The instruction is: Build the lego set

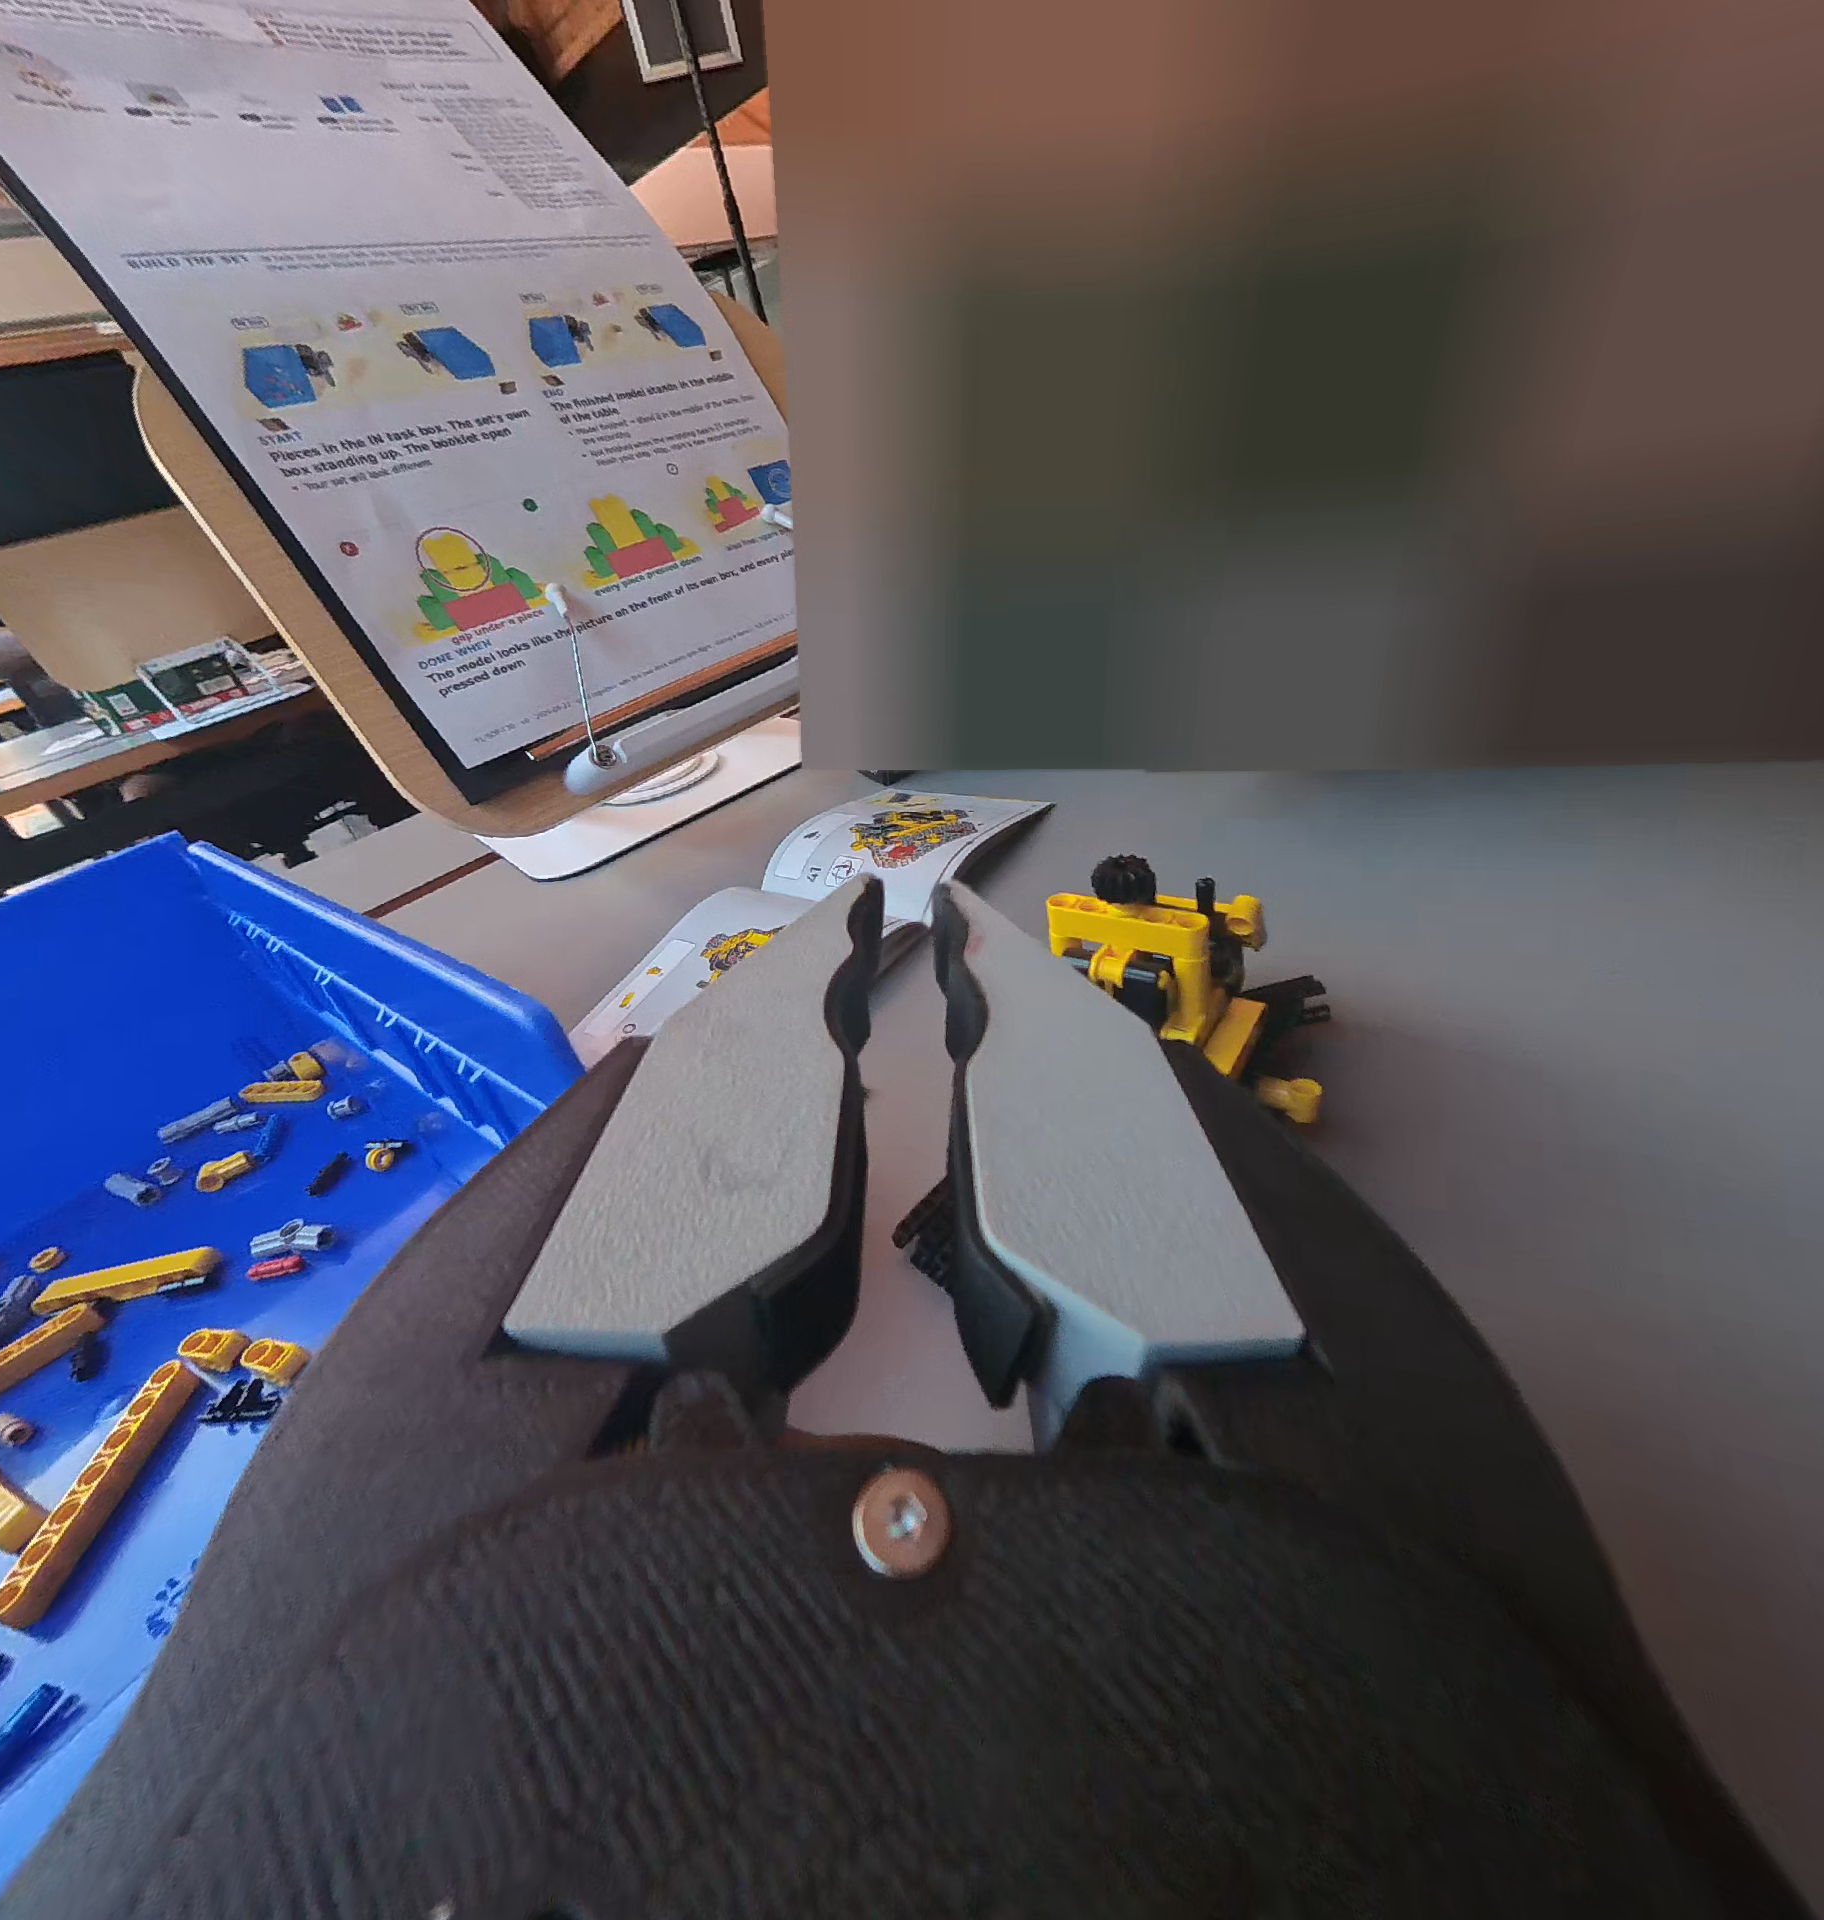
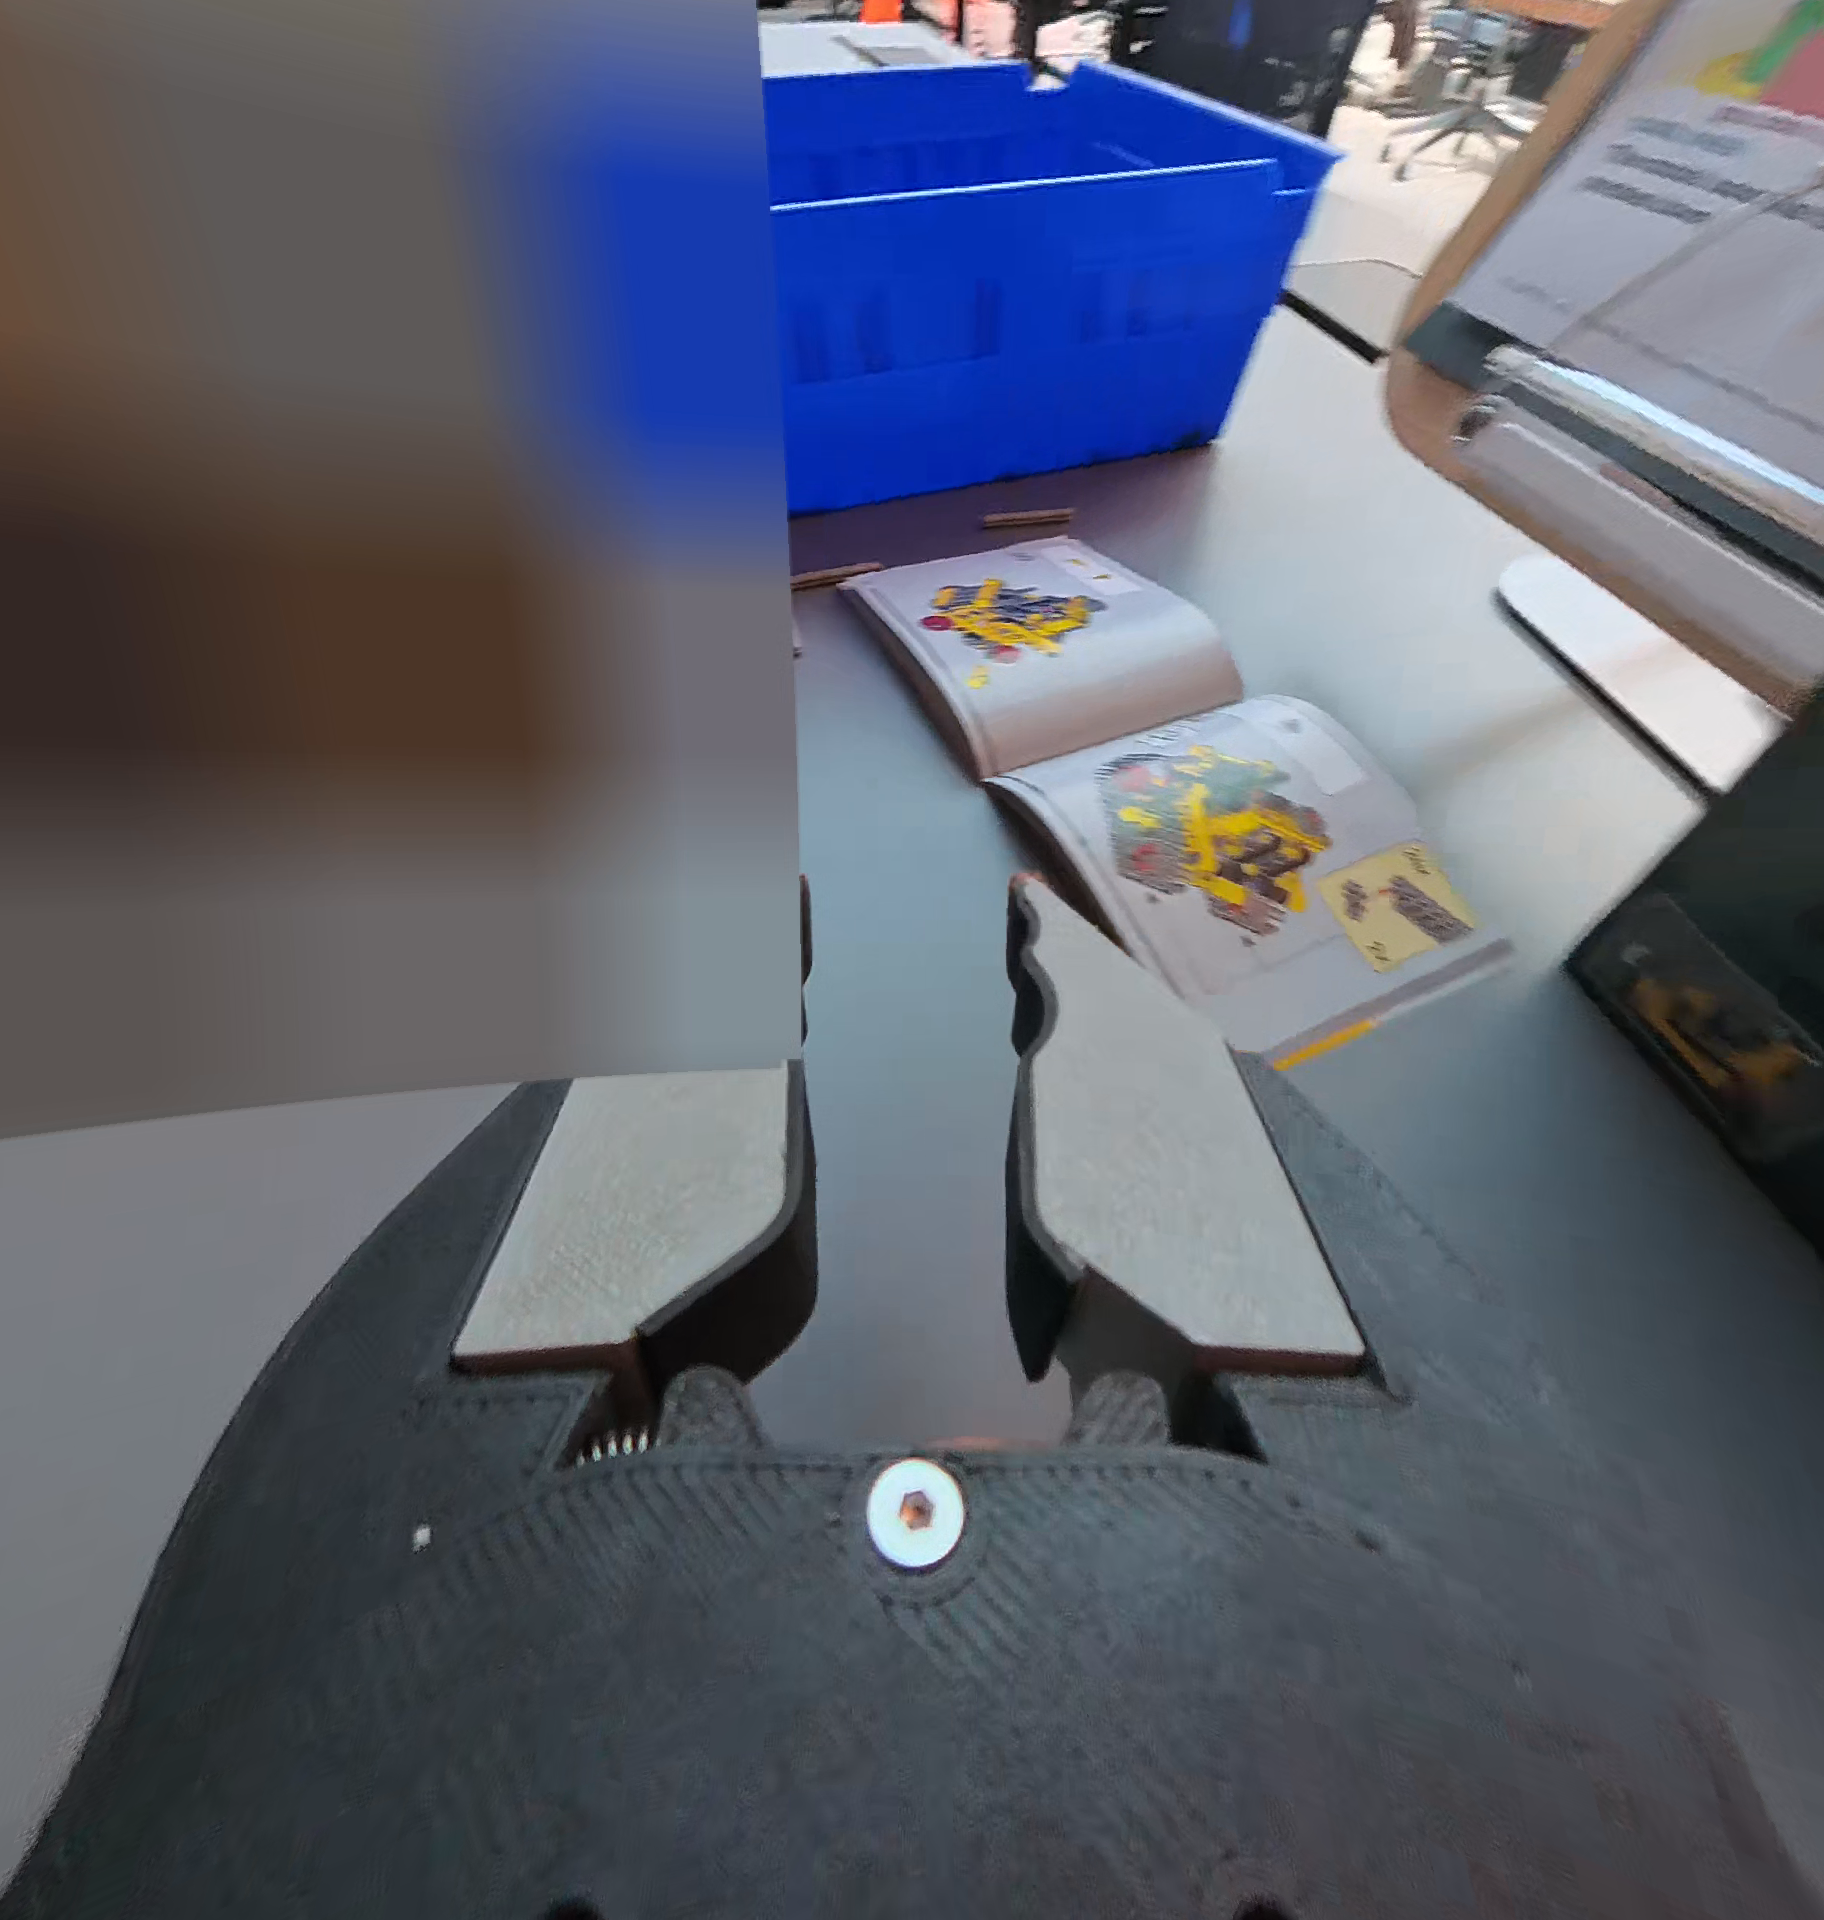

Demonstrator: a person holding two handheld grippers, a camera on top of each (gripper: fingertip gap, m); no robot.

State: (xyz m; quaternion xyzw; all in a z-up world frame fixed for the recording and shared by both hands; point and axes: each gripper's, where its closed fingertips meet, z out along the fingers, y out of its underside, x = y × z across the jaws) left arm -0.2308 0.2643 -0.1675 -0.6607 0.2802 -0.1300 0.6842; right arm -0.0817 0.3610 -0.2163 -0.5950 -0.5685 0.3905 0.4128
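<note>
Left gripper hovering over grey table, jaws barely parted, nothing pinched. Half-built yellow lego model sitting just right of its tips, beside open booklet. Loose pieces lying in blue bin on left. Right gripper hanging open and empty, pointing toward booklet; left fingertip hidden by blur.

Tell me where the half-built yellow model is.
In the left wrist view, the yellow model sits on the grey table, right of the left gripper and the open booklet.
</note>
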